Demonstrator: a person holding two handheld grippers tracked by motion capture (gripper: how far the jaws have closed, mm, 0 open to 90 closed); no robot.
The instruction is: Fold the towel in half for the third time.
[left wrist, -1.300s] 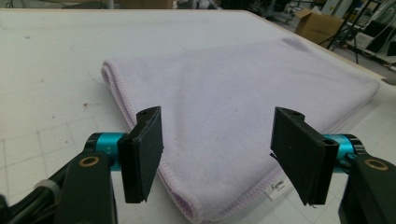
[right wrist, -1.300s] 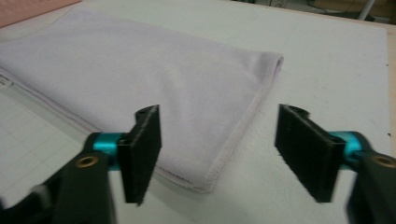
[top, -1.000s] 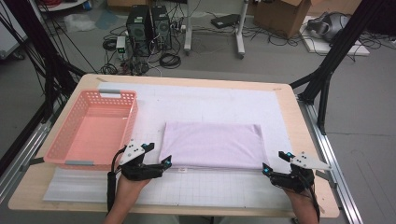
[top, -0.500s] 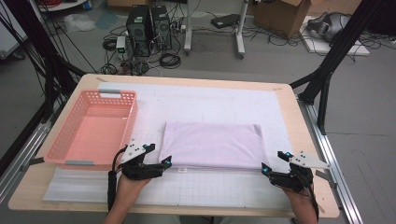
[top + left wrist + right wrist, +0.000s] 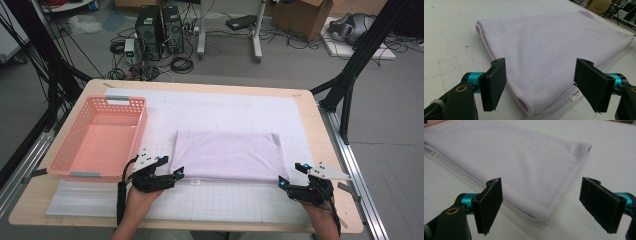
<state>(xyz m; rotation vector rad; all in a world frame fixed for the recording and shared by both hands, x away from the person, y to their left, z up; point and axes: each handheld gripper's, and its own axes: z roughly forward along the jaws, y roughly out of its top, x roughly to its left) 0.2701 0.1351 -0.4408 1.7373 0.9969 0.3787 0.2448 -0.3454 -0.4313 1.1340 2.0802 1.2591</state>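
A folded lilac towel lies flat on a white gridded mat that covers most of a light wooden desk. The towel sits in the middle of the desk, toward the person's edge, with its long side running left to right. A small white label sticks out from its near edge close to the left corner.

The left tongs rest at the towel's near left corner, held in the person's left hand. In the left gripper view the 2 black jaws stand wide apart, one on each side of that rounded corner, and have just been closing a little; the corner lies between them, but the pads do not press on it.

The right tongs rest at the towel's near right corner, held in the right hand. In the right gripper view the jaws are released and spread wide, with the corner of the towel between them and clear of both pads.

An orange-pink plastic basket with perforated walls stands on the left part of the desk, just beside the towel and the left tongs. Beyond the desk, on the grey floor, are black computer towers, loose cables and a cardboard box.
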